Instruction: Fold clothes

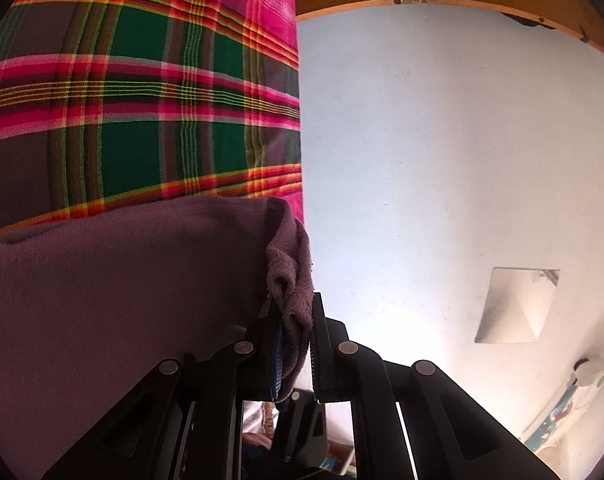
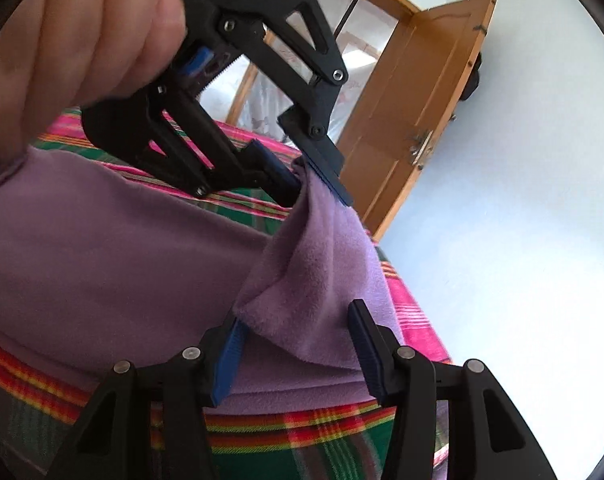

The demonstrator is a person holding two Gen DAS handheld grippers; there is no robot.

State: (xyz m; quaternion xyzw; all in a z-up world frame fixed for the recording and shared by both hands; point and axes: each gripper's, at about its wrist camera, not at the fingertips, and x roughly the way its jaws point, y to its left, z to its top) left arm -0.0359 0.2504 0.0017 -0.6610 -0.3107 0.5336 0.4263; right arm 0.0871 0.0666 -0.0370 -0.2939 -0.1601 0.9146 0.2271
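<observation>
1. The left gripper [image 1: 294,320] has its jaws nearly together, pinching a bunched corner of the purple fleece garment [image 1: 102,280]; in the right wrist view it [image 2: 318,176] lifts that corner, and a hand [image 2: 82,36] grips its handle.
2. The right gripper [image 2: 298,344] stands with its jaws wide. A drooping fold of the fleece [image 2: 314,280] hangs between its blue pads [image 2: 228,364], and neither pad presses on it.
3. The rest of the garment lies spread on the plaid blanket [image 2: 302,436] and reaches its near edge, close to the corner by the wall.
4. Beyond the blanket's far edge stand a wooden door [image 2: 414,92] and a pale wall [image 1: 442,140].
</observation>
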